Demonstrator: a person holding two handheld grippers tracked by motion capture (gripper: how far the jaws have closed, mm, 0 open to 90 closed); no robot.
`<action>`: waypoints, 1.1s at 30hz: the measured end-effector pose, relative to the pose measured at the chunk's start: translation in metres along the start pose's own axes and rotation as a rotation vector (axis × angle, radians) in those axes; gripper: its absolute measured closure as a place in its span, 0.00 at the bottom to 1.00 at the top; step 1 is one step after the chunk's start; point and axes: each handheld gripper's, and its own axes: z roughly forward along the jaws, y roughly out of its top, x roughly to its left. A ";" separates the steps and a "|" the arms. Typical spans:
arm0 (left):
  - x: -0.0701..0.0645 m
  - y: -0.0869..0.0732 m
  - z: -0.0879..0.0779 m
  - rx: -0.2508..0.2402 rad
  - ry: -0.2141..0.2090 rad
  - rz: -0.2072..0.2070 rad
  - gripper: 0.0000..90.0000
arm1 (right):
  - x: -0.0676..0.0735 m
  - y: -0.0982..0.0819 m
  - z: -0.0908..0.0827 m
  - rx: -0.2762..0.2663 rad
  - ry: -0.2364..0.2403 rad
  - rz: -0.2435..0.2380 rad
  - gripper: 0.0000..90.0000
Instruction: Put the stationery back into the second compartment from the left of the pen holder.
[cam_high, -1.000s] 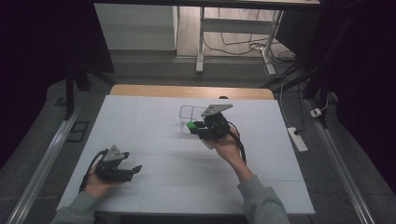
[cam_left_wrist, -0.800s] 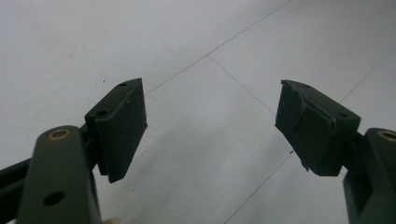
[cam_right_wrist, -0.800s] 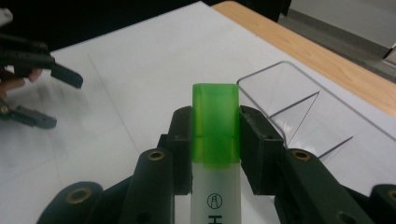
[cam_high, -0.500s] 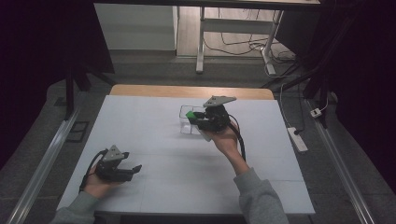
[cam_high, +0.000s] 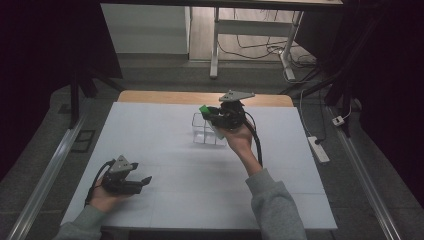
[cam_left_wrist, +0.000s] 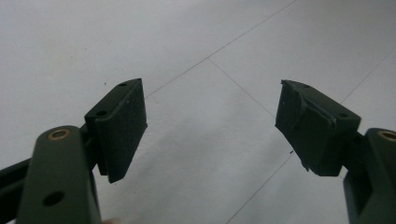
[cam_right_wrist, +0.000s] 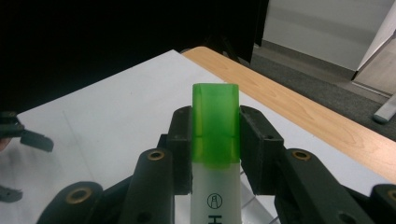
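Observation:
A highlighter (cam_right_wrist: 215, 154) with a green cap and pale barrel is clamped between the jaws of my right gripper (cam_right_wrist: 215, 140). In the high view that gripper (cam_high: 212, 114) is lifted above a small clear compartment box (cam_high: 204, 134) near the table's far middle, and the green cap (cam_high: 204, 109) pokes out to the left. My left gripper (cam_high: 142, 180) rests low at the near left of the white table, far from the box. Its pads (cam_left_wrist: 122, 126) stand wide apart over bare white surface with nothing between them.
The white table top (cam_high: 165, 150) has a wooden strip (cam_high: 165, 96) along its far edge. A power strip (cam_high: 318, 148) lies on the floor to the right. Desk legs and cables stand beyond the table. The left gripper appears far off at the left edge of the right gripper view (cam_right_wrist: 25, 135).
My right gripper has lifted and moved toward the far side with the highlighter, now higher over the clear box. The left gripper has stayed in place.

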 end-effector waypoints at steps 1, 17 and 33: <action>0.000 0.000 0.000 0.000 -0.001 0.000 0.27 | -0.003 0.002 0.003 -0.009 -0.006 -0.002 0.74; -0.001 0.000 -0.001 -0.005 -0.005 0.007 0.27 | -0.020 0.005 0.034 -0.048 -0.029 0.023 0.74; -0.002 0.000 -0.001 -0.005 -0.004 0.010 0.27 | -0.038 0.005 0.051 -0.088 -0.070 0.063 0.74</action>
